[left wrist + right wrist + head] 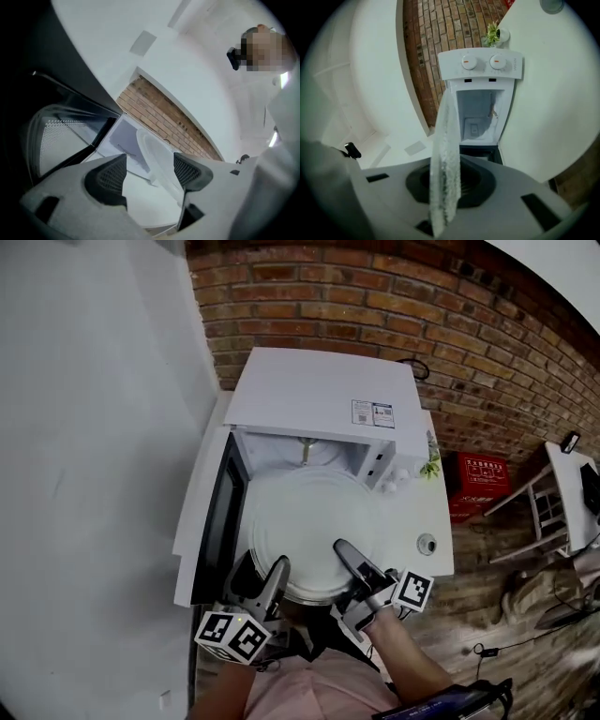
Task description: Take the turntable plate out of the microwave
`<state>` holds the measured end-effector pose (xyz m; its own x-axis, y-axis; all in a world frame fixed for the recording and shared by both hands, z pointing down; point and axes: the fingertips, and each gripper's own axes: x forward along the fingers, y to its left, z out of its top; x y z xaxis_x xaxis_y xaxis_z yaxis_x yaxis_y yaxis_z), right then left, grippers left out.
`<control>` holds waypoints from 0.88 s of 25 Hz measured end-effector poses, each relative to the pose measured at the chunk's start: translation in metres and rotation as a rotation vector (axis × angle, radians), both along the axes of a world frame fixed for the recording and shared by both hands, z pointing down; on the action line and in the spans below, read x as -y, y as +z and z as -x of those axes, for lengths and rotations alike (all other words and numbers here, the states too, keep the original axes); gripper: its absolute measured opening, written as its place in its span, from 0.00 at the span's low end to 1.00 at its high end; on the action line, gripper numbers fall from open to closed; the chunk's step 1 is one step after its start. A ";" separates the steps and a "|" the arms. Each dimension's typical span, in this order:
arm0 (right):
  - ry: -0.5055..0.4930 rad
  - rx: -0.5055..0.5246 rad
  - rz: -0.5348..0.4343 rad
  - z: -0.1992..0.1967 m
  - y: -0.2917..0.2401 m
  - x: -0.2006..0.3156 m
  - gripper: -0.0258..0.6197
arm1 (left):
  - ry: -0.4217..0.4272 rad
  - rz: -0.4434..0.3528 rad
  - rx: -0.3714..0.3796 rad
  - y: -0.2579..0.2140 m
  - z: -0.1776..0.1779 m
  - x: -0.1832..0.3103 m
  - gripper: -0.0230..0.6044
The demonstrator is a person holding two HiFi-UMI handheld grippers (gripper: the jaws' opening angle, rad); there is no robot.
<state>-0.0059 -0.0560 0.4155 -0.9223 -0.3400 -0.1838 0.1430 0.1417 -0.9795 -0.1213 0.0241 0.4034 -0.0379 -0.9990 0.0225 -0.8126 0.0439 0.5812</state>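
Bright, even light with soft shadows in all three views. Fisheye bending curves the edges, and the corners go black. In the right gripper view the plate (445, 159), close to the lens, is blurred.

Translucent, pebbled glass turntable plate (302, 521); smooth white microwave (319, 399) casing; rough matt red brick wall (375, 296).

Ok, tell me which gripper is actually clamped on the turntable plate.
The right gripper: its jaws are shut on the rim of the turntable plate, while the left gripper has its jaws wide apart, pressing nothing.
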 end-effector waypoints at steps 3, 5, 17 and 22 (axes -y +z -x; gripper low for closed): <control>-0.023 0.000 -0.041 -0.004 -0.013 -0.016 0.09 | 0.045 -0.049 -0.013 -0.016 -0.007 0.000 0.55; -0.029 -0.011 -0.065 -0.007 -0.018 -0.025 0.09 | 0.080 -0.073 -0.026 -0.020 -0.012 0.001 0.55; -0.032 -0.083 -0.092 -0.013 -0.009 -0.051 0.09 | 0.122 -0.052 -0.009 -0.006 -0.021 -0.014 0.33; -0.034 -0.095 -0.103 -0.008 -0.010 -0.053 0.09 | 0.114 -0.057 -0.031 -0.008 -0.017 -0.016 0.33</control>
